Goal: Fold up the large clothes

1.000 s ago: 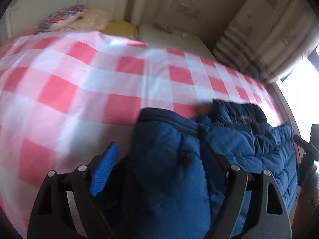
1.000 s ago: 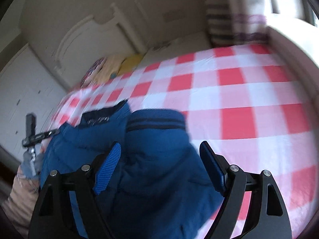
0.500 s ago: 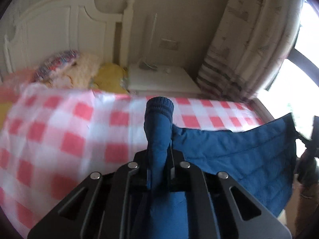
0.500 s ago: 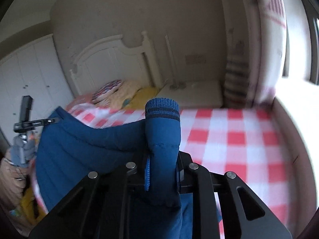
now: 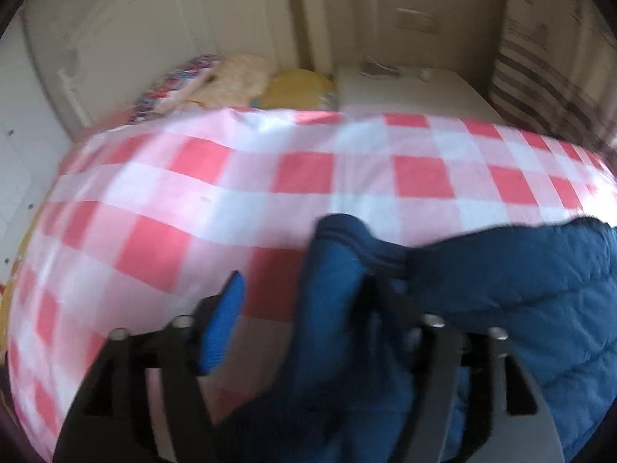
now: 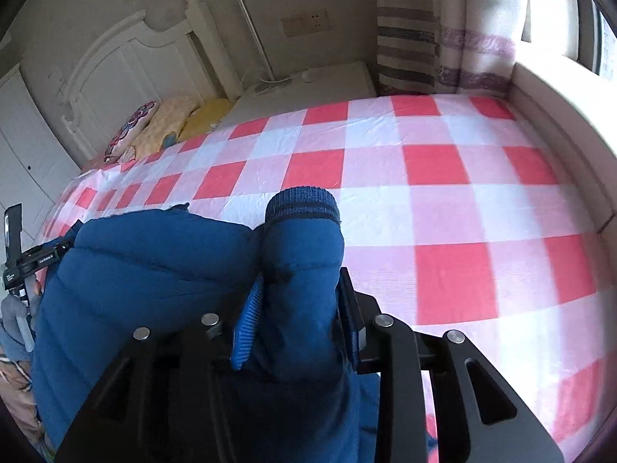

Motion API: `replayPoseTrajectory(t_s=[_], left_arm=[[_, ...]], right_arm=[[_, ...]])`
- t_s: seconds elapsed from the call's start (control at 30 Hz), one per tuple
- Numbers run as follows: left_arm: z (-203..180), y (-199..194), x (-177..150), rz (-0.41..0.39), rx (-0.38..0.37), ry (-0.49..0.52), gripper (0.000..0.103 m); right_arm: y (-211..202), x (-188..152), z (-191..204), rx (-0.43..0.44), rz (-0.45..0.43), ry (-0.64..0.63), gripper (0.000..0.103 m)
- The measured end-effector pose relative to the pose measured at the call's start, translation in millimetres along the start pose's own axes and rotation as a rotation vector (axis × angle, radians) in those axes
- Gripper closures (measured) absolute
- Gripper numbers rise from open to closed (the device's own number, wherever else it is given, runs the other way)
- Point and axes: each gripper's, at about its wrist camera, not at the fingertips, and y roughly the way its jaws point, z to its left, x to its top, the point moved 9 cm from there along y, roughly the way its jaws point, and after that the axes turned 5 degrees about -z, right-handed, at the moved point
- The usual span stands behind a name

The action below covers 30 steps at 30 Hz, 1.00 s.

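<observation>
A blue padded jacket (image 5: pixel 520 293) lies on the red and white checked bed sheet (image 5: pixel 308 177). In the left wrist view my left gripper (image 5: pixel 304 308) is open, and a jacket sleeve with a ribbed cuff (image 5: pixel 339 266) lies loose between its spread fingers. This view is blurred. In the right wrist view my right gripper (image 6: pixel 299 316) is closed on the other sleeve (image 6: pixel 302 254), whose ribbed cuff (image 6: pixel 302 204) sticks out past the fingertips. The jacket body (image 6: pixel 146 270) spreads to the left of it.
A white headboard (image 6: pixel 127 61) and several pillows (image 6: pixel 166 123) stand at the far end of the bed. A white bedside table (image 6: pixel 308 85) and a striped curtain (image 6: pixel 416 38) are behind. A window ledge (image 6: pixel 559 115) runs along the bed's right side.
Both grippers have come down from holding the sleeves up in the air to low over the bed. My left gripper has opened and let its sleeve go. My right gripper still holds its sleeve.
</observation>
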Motion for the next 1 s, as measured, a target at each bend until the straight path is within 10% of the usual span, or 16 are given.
replayPoseTrajectory(t_s=[0.1, 0.17, 0.2, 0.23, 0.43, 0.7, 1.0], left_arm=[[19.8, -35.0, 18.8, -0.094, 0.101, -0.054, 0.025], [13.9, -62.8, 34.5, -0.166, 0.055, -0.078, 0.011], [3.9, -76.1, 43.0, -0.197, 0.013, -0.076, 0.002], [-12.4, -90.7, 51.4, -0.227, -0.026, -0.053, 0.002], [-108.6, -83.5, 62.0, -0.18, -0.074, 0.181, 0.002], [-153.2, -23.9, 25.6, -0.058, -0.089, 0.273, 0.002], [-152.2, 12.8, 0.3, 0.019, -0.176, 0.18, 0.002]], right_arm=[[-36.0, 19.9, 11.0, -0.008, -0.055, -0.007, 0.068], [-59.3, 33.7, 31.7, 0.029, -0.117, -0.022, 0.039], [-68.2, 41.9, 43.9, 0.041, -0.152, -0.034, 0.007], [-82.0, 52.1, 66.3, 0.067, -0.221, -0.063, 0.004], [-46.3, 54.2, 145.9, 0.016, -0.191, -0.2, 0.015], [43.1, 15.5, 155.7, -0.063, 0.01, -0.207, 0.029], [70.3, -4.4, 154.2, -0.066, 0.055, -0.226, 0.018]])
